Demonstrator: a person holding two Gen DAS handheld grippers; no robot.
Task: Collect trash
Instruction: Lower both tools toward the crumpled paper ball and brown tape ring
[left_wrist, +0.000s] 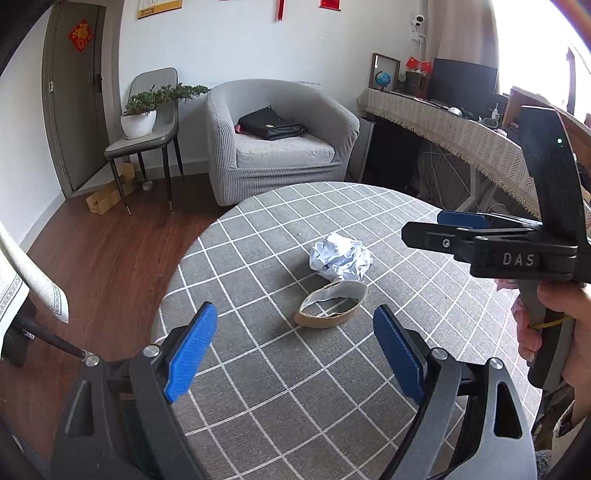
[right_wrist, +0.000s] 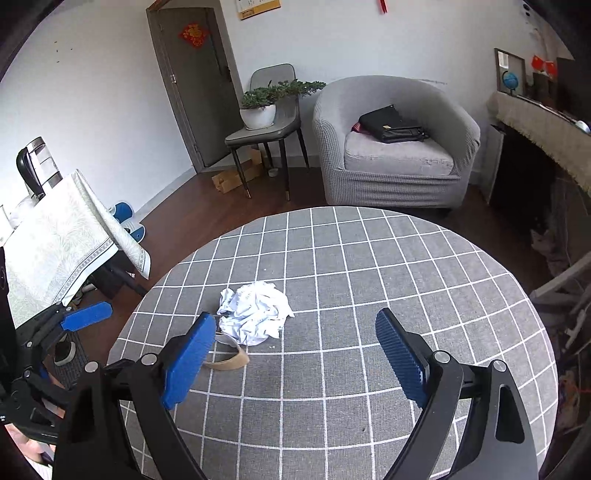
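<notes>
A crumpled white paper ball (left_wrist: 340, 261) lies on the round table with a grey checked cloth (left_wrist: 280, 387). Just in front of it lies a flattened brown cardboard tape ring (left_wrist: 332, 305). My left gripper (left_wrist: 295, 345) is open and empty, hovering above the table just short of the ring. My right gripper (right_wrist: 295, 354) is open and empty above the table (right_wrist: 369, 369); the paper ball (right_wrist: 255, 312) and ring (right_wrist: 231, 360) sit by its left finger. The right gripper also shows side-on in the left wrist view (left_wrist: 436, 229), to the right of the paper. The left gripper shows at the right wrist view's left edge (right_wrist: 86, 314).
A grey armchair (left_wrist: 280, 140) with a black bag stands behind the table. A chair with a potted plant (left_wrist: 142, 118) is by the door. A cloth-covered desk (left_wrist: 461, 129) runs along the right. Another cloth-covered table (right_wrist: 55, 240) is at the left.
</notes>
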